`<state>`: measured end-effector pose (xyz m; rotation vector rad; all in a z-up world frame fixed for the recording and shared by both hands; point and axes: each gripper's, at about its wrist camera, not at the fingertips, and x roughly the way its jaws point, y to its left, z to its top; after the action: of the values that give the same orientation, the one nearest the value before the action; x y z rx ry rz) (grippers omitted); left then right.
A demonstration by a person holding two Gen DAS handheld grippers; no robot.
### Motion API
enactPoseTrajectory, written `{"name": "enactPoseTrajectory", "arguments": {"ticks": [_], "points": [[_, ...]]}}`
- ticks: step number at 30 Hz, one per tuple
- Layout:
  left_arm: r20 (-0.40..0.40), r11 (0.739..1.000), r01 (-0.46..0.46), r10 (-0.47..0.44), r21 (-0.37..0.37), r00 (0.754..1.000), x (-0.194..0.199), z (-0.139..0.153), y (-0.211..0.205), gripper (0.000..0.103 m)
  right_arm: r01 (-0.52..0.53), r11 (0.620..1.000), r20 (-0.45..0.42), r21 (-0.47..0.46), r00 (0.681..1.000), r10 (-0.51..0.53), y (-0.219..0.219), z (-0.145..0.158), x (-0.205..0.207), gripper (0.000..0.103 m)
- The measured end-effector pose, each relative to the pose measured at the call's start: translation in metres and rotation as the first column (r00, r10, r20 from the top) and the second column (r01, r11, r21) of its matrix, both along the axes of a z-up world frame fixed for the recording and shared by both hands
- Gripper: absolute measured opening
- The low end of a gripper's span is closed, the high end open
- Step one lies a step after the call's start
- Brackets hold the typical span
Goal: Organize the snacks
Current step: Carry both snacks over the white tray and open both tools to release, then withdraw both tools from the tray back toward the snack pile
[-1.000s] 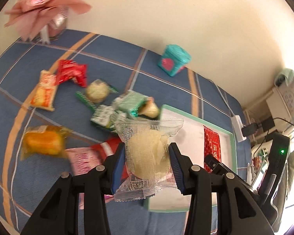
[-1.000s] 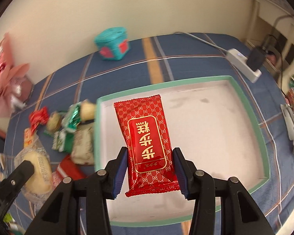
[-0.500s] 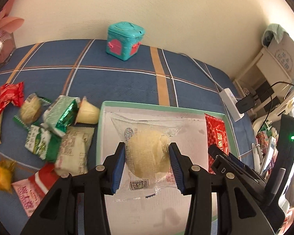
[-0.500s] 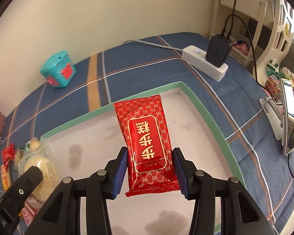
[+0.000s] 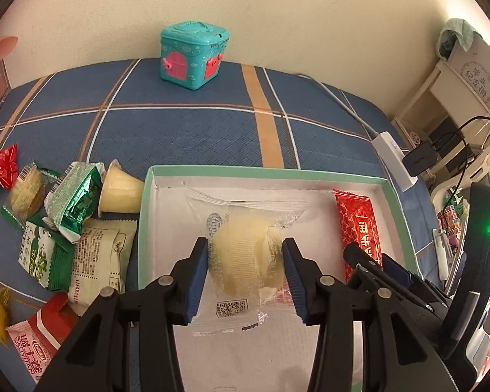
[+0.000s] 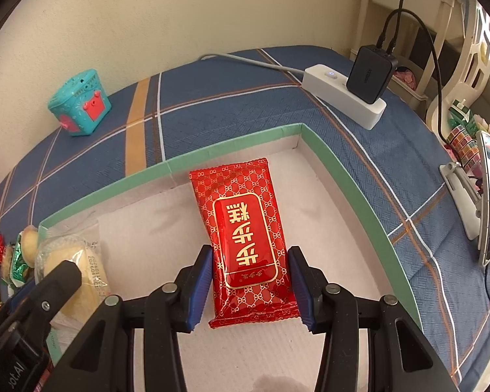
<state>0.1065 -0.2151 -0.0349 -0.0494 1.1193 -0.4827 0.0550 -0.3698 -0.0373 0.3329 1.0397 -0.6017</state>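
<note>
The left gripper [image 5: 245,268] had its two fingers [image 5: 197,266] clamped on one clear-wrapped pale pastry [image 5: 245,254], held over the white floor of the single green-rimmed tray [image 5: 261,172]. The right gripper [image 6: 250,281] gripped one red packet [image 6: 245,238] between its own two fingers, also above the tray, its far end pointing toward the tray's back rim. To the left of the left fingers, outside the tray, lay a loose heap on the blue plaid counter [image 5: 186,130]: two green packets [image 5: 76,196], one cream packet [image 5: 98,261], one jelly cup [image 5: 119,189] and one round biscuit [image 5: 26,189]. Well beyond the fingers stood one teal toy box [image 5: 192,55]. One white power strip [image 6: 343,98] lay beyond the right fingers.
</note>
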Motion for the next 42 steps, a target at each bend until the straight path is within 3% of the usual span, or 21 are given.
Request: {"name": "enactPoseTrajectory", "arguments": {"ticks": [7, 10, 14, 25, 29, 34, 42], "points": [[-0.027, 1.000, -0.010, 0.010, 0.001, 1.000, 0.002, -0.005, 0.005, 0.049, -0.006, 1.000, 0.003, 0.014, 1.000, 0.006, 0.000, -0.001, -0.001, 0.049], [-0.002, 1.000, -0.009, 0.009, -0.014, 1.000, 0.001, 0.004, 0.006, 0.065, -0.010, 1.000, 0.011, 0.018, 1.000, 0.010, -0.001, 0.001, -0.001, 0.050], [0.010, 0.999, -0.016, 0.016, -0.030, 1.000, 0.000, 0.016, 0.010, 0.071, -0.017, 1.000, 0.015, 0.014, 1.000, 0.016, 0.000, 0.010, -0.002, 0.055], [-0.006, 0.991, -0.032, 0.033, 0.129, 0.999, -0.013, 0.035, 0.023, 0.091, -0.052, 0.998, -0.026, 0.047, 0.998, 0.053, 0.005, 0.038, -0.008, 0.081], [0.008, 0.988, -0.044, 0.043, 0.146, 0.999, -0.019, 0.037, 0.033, 0.092, -0.066, 0.996, -0.026, 0.056, 0.997, 0.067, 0.008, 0.042, -0.012, 0.088], [-0.003, 0.984, -0.085, 0.086, 0.155, 0.996, -0.021, 0.035, 0.051, 0.100, -0.080, 0.995, -0.030, 0.058, 0.996, 0.081, 0.013, 0.048, -0.018, 0.101], [0.017, 0.963, -0.122, 0.122, 0.240, 0.992, -0.017, 0.038, 0.089, 0.101, -0.072, 0.990, -0.033, 0.118, 0.996, 0.077, 0.015, 0.056, -0.027, 0.103]]}}
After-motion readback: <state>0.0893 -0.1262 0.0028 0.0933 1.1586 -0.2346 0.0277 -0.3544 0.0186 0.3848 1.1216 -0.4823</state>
